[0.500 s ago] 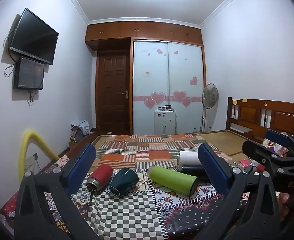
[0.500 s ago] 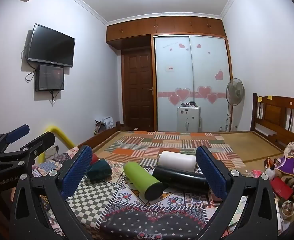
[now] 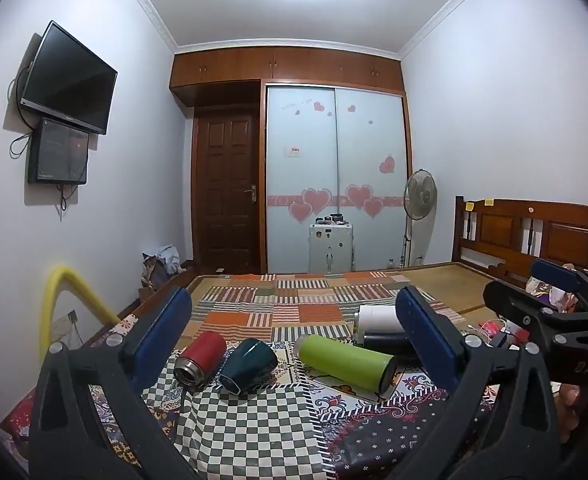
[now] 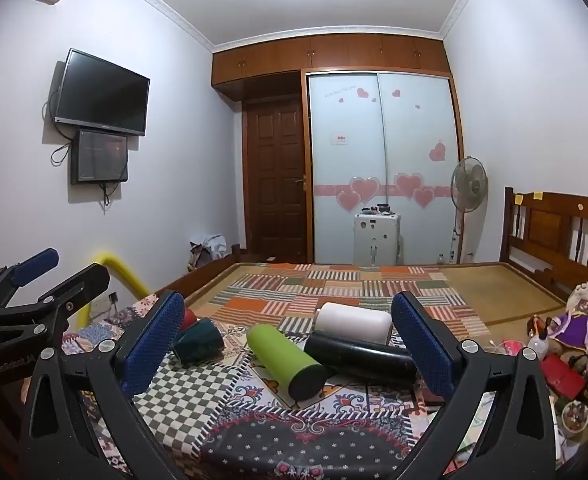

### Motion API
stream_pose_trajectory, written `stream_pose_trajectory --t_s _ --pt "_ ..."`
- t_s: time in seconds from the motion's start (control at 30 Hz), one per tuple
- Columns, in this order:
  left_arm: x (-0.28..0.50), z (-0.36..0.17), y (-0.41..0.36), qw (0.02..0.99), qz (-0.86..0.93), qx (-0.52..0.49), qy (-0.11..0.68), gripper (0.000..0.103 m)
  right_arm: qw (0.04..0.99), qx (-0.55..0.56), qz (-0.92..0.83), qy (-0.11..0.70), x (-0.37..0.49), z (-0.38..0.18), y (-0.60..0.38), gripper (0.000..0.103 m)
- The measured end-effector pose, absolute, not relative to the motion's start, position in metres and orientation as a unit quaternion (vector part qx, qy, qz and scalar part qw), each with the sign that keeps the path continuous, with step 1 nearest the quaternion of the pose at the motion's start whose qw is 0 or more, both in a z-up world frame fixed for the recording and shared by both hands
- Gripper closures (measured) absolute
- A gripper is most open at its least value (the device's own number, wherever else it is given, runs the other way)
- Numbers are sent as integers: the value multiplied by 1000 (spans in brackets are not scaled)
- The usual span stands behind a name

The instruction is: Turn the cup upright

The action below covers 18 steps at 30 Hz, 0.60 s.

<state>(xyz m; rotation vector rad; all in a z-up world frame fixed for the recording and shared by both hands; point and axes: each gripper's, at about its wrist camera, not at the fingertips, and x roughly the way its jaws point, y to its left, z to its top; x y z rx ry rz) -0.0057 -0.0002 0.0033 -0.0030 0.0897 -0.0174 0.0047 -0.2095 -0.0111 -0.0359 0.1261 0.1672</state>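
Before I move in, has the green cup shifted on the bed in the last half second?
No. The green cup lies on its side against the black bottle, at the same spot on the patterned cloth as before.

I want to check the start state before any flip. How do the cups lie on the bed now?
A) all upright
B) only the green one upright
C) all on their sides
C: the red cup, dark green cup, lime cup, white cup and black cup all lie on their sides.
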Motion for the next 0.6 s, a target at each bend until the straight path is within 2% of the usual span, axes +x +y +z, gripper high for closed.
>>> stream_pose_trajectory --t_s 0.6 --pt "-2 1 -5 999 -11 3 49 0 994 -17 82 64 5 -11 -212 0"
